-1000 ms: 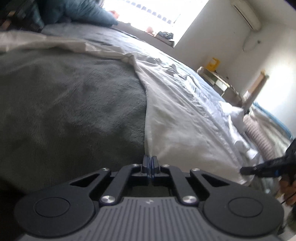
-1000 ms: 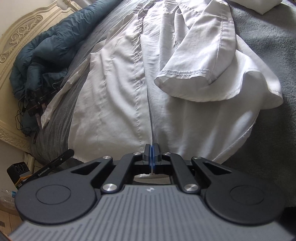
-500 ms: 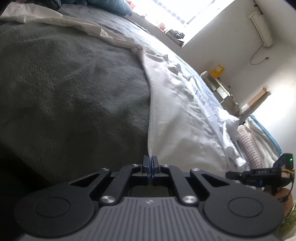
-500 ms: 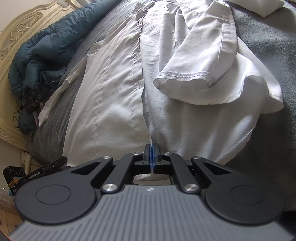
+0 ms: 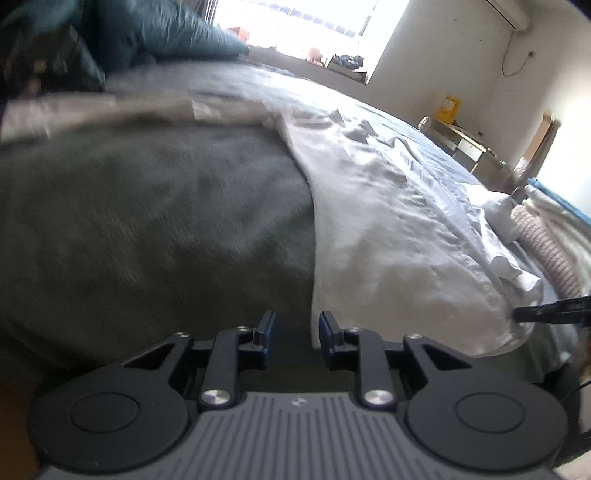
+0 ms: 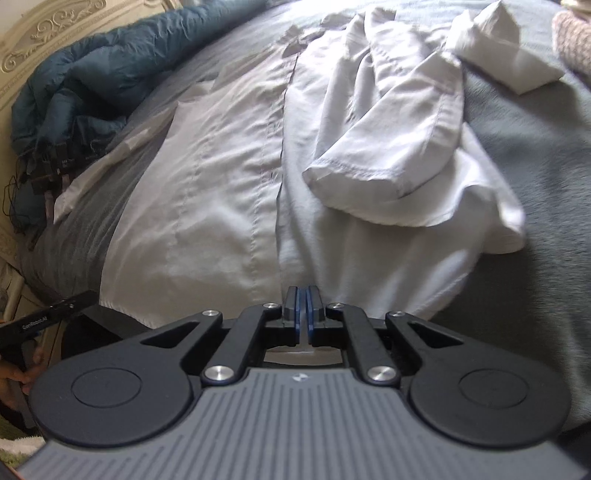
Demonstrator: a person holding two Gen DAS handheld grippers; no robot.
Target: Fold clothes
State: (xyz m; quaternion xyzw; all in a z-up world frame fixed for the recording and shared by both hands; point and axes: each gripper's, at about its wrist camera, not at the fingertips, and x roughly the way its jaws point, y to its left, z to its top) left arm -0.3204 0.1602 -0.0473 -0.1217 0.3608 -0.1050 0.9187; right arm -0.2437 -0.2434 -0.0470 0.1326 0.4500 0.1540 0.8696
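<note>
bright window, white walls, carved cream headboard, grey bed cover, cluttered side table

Left gripper jaws, earlier pinched together at the white shirt hem, now opening, nothing between them. Right gripper showing a thin slit with hem cloth inside.

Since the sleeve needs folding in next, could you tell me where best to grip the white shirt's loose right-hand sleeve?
Probably the sleeve at its stitched cuff end, approached from the bed's near edge. It lies folded over the white shirt body, its open hem raised and facing the right gripper.
</note>
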